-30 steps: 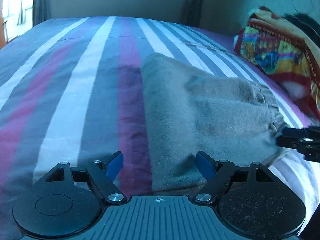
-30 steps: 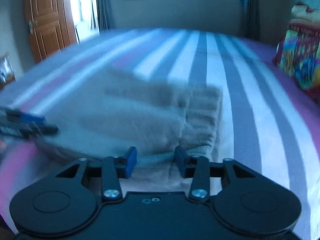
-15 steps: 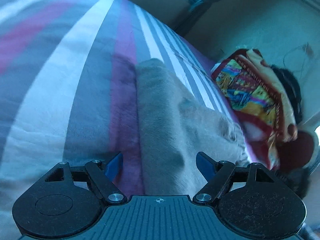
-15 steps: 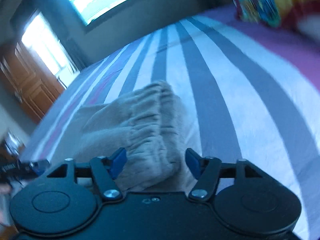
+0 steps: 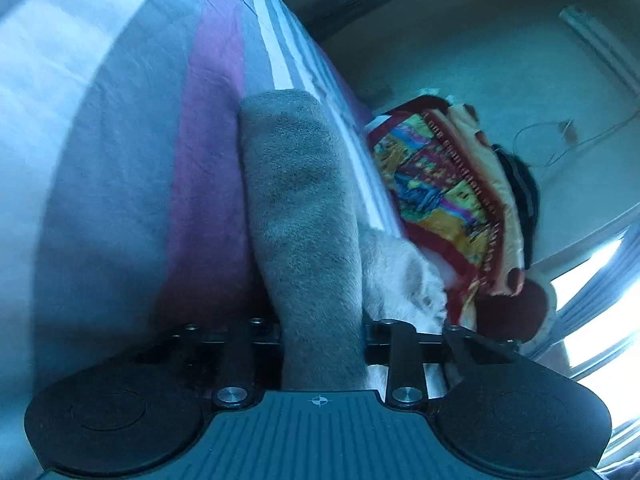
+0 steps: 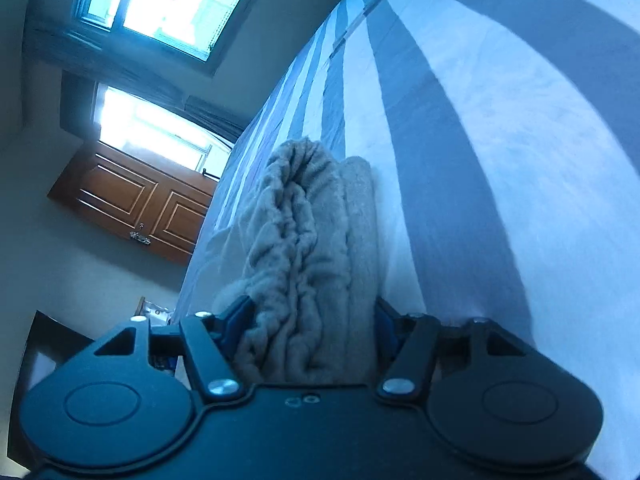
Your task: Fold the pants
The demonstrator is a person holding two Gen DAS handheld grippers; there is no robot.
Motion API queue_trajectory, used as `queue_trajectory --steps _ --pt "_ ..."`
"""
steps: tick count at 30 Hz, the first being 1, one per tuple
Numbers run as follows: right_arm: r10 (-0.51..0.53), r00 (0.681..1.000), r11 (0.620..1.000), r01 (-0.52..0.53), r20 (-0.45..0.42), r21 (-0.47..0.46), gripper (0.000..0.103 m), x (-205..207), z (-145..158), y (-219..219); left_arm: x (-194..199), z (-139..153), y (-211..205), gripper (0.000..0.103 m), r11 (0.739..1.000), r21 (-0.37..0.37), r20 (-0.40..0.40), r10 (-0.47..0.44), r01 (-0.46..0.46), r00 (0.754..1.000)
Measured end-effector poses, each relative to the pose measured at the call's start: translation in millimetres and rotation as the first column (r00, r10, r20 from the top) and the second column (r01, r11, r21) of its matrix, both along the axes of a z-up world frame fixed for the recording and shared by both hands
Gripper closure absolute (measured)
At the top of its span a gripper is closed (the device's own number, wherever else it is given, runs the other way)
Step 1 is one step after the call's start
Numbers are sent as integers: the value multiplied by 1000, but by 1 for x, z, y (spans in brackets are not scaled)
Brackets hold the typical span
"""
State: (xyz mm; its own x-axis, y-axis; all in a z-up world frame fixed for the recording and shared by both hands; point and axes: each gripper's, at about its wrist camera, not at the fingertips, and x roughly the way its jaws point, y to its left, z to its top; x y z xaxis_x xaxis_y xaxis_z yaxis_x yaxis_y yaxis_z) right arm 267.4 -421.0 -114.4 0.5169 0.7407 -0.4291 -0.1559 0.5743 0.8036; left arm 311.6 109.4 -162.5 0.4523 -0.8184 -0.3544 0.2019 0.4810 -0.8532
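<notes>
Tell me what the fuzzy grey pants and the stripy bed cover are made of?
The folded grey pants look like soft fleece or brushed knit: the surface is fuzzy and matte, and the waistband bunches in puckers. The striped bed sheet looks like thin woven cotton, smooth with fine creases, though that is a guess.

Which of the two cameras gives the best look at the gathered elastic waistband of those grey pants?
The right wrist view: the waistband fills the middle, its gathered ridges sharp, running into the right gripper. The left wrist view shows mostly a smooth folded edge of the pants in the left gripper, with only a pale, blurred bit behind.
</notes>
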Motion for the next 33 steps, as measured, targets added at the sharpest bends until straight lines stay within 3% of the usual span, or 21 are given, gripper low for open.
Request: queue_trajectory --steps 3,7,11,14,19,21,23,24,26,27,33 --pt "39 999 999 -39 18 -16 39 15 -1 16 3 -1 -6 74 1000 -13 16 -8 8 1000" --pt "90 994 994 -85 61 -71 48 27 8 40 -6 7 -1 76 999 -39 57 34 -32 998" --pt "113 986 993 -109 122 -40 50 34 33 48 -7 27 10 76 992 -107 120 77 -65 990" --pt "148 976 989 -147 160 -19 51 57 57 64 17 46 29 76 986 -125 151 125 -106 981" --pt "170 968 984 -178 182 28 51 128 82 96 91 69 56 76 987 -59 174 158 -150 972" --pt "147 976 987 -154 160 35 51 153 79 102 118 64 59 76 987 -7 158 161 -162 974" --pt "91 989 996 -92 118 -1 46 173 65 106 137 37 58 66 977 68 41 202 -204 979" --pt "52 996 997 -48 69 -58 27 176 53 111 139 22 58 66 972 92 -13 220 -218 975" --pt "13 1000 981 -17 -22 -191 27 180 30 116 124 13 63 66 974 16 12 226 -227 974" --pt "33 999 983 -30 13 -183 26 174 29 113 116 12 65 66 975 -1 10 224 -224 975" --pt "78 997 996 -78 -1 -41 22 135 25 82 78 7 65 60 987 -50 7 150 -149 989"
